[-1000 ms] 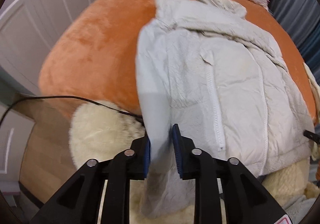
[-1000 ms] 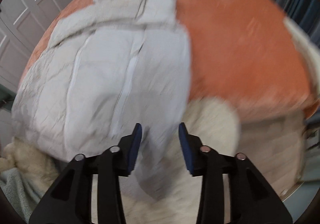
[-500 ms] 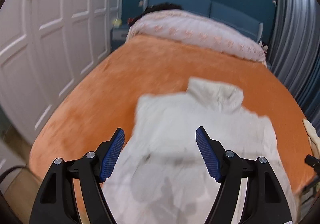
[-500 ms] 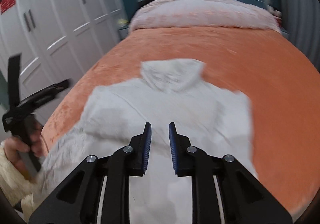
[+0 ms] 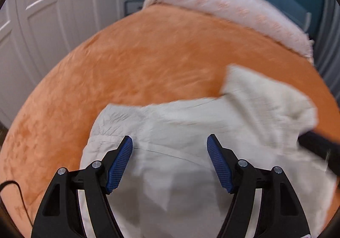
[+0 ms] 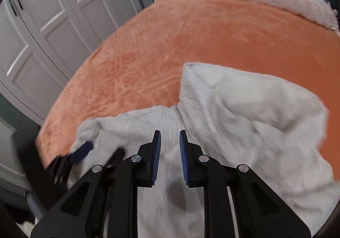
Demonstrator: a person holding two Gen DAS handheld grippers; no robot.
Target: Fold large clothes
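Already the pale jacket (image 5: 191,131) is doubled over on the orange bed (image 5: 148,57); beneath the wide-spread left gripper (image 5: 170,161) and narrowly parted, apparently empty right gripper (image 6: 169,153), further folds are judged outstanding

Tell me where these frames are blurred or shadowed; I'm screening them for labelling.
Left wrist view: motion smear on the jacket, dark streak at right edge, left gripper sharp, its shadow on the cloth. Right wrist view: jacket smeared, right gripper crisp; fisheye bends the wardrobe doors.
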